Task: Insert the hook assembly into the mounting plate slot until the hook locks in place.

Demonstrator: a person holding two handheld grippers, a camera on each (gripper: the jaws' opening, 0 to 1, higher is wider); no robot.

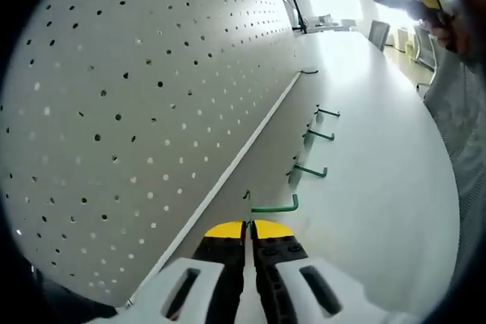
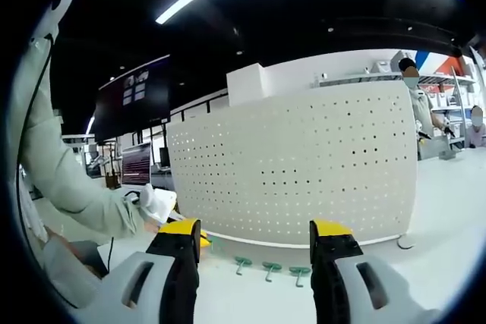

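Observation:
A white pegboard plate (image 1: 137, 104) stands upright on the white table (image 1: 380, 187). My left gripper (image 1: 248, 227) is shut on a green wire hook (image 1: 275, 207), held low at the foot of the board. Three more green hooks (image 1: 311, 171) lie in a row along the board's base. In the right gripper view the same pegboard (image 2: 304, 172) faces me, with three green hooks (image 2: 269, 267) on the table in front of it. My right gripper (image 2: 257, 233) is open, its jaws wide apart and nothing between them. The left gripper (image 2: 158, 204) shows at the left in a sleeved hand.
A dark hook (image 1: 307, 72) lies farther along the board's base. The person's sleeve (image 2: 68, 180) fills the left side. Other people stand at the back right (image 2: 416, 104). A screen (image 2: 133, 100) hangs behind the board. Open tabletop (image 2: 448, 218) lies to the right.

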